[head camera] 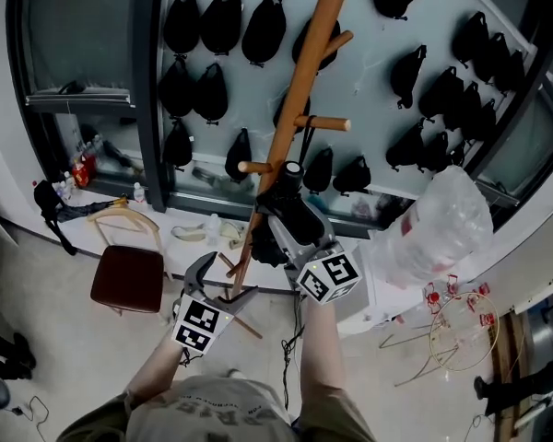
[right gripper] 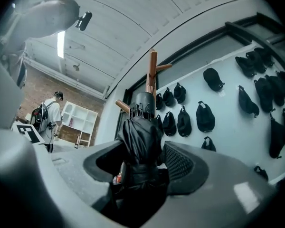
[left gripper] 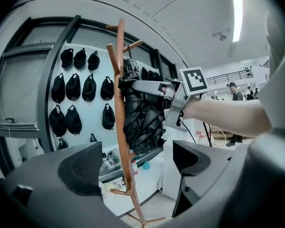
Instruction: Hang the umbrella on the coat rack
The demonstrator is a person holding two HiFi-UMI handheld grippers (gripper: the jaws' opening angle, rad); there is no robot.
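Note:
The wooden coat rack (head camera: 300, 81) stands in front of me, its pole and pegs also showing in the left gripper view (left gripper: 118, 113) and the right gripper view (right gripper: 152, 72). A folded black umbrella (head camera: 290, 210) hangs against the pole, its thin strap (head camera: 306, 145) running up to a peg (head camera: 327, 124). My right gripper (head camera: 281, 208) has the umbrella (right gripper: 140, 141) between its jaws, with a gap showing at one pad (right gripper: 107, 163). The left gripper (head camera: 210, 274) is lower, near the rack's foot, open and empty (left gripper: 142, 163), looking at the umbrella (left gripper: 140, 122).
Several black caps (head camera: 212, 26) hang on the wall panel behind the rack. A chair with a dark red seat (head camera: 127, 274) stands at the left, a clear plastic bag (head camera: 442, 224) at the right. A person with a backpack (right gripper: 47, 113) is beside a white shelf (right gripper: 78, 122).

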